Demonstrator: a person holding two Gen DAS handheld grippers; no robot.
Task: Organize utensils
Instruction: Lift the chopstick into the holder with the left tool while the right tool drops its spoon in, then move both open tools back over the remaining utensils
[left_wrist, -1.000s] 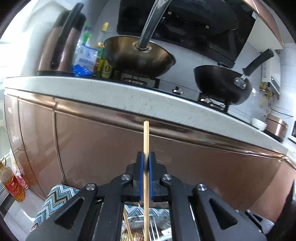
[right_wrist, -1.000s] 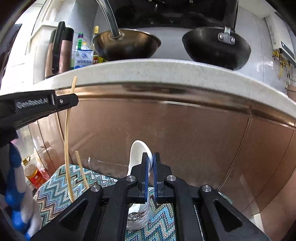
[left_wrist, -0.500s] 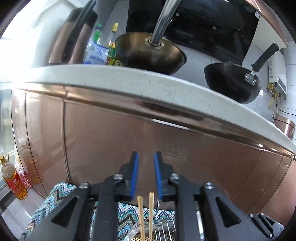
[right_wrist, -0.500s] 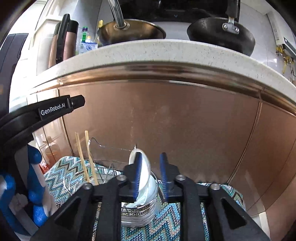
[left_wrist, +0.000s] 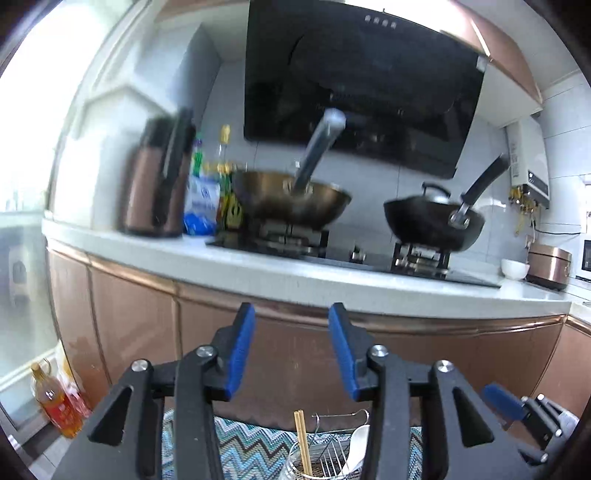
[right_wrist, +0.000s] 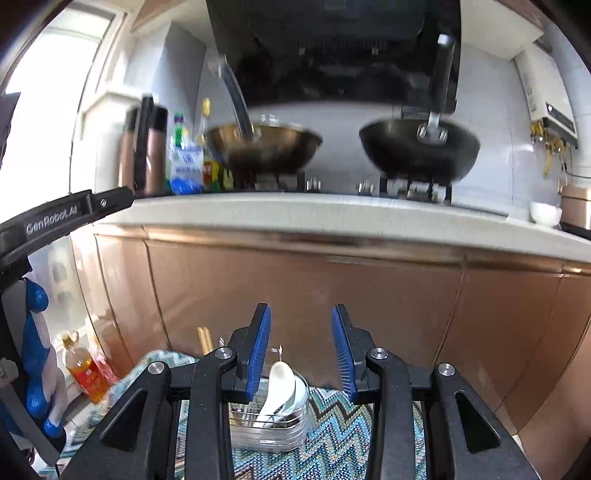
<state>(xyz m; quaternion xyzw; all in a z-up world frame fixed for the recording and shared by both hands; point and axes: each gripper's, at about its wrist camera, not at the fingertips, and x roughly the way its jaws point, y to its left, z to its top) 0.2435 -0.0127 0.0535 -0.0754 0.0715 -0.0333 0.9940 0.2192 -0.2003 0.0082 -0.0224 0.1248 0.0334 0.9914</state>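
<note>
A zigzag-patterned mat (right_wrist: 332, 439) is spread before the copper-coloured cabinet fronts (right_wrist: 369, 295), and a wire utensil holder (right_wrist: 269, 424) is set on it. The left claw (left_wrist: 291, 350) and the right claw (right_wrist: 301, 350) are held above the holder, their jaws opening with nothing between them. Two wooden chopsticks (left_wrist: 302, 439) are stood upright in the holder; a white spoon (right_wrist: 279, 384) is leaned inside it.

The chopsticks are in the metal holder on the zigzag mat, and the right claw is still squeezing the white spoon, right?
Not quite. The right claw holds nothing: its jaws are opening, and the white spoon stands in the metal holder below, as the right wrist view shows. The chopsticks are in the holder.
</note>
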